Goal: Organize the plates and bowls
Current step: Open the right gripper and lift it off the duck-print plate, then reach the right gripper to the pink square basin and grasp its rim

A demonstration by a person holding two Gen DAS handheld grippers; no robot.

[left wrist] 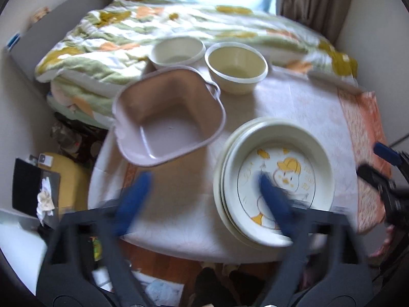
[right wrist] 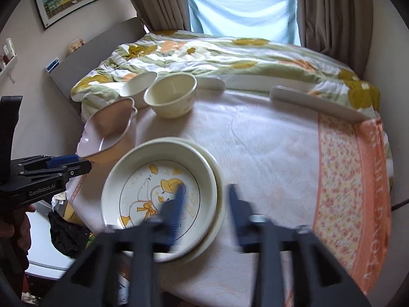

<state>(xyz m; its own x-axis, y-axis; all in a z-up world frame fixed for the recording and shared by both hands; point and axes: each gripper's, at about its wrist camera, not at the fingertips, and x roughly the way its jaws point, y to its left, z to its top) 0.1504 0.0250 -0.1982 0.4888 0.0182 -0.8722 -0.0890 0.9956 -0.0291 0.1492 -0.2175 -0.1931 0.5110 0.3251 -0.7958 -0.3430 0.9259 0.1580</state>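
Both grippers hang above the counter [right wrist: 268, 138] with nothing in them. The left gripper [left wrist: 204, 199] has its blue fingers [left wrist: 135, 192] spread wide, one over bare cloth, the other over the picture of the duck on the top plate [left wrist: 278, 186]. The right gripper [right wrist: 205, 212] is released too, its jaws straddling the right rim of that same plate, nothing pinched between them. The plate sits on top of a small stack of cream plates [right wrist: 217, 186] near the front edge of the counter. Just behind and to the left is the pink square basin [left wrist: 168, 117], tilted, close beside the stack. Farther back, two cream bowls [left wrist: 236, 66] stand upright side by side, near the bed [right wrist: 230, 56] with its flowered quilt. A hand [right wrist: 18, 227] grips the left tool at the picture's edge.
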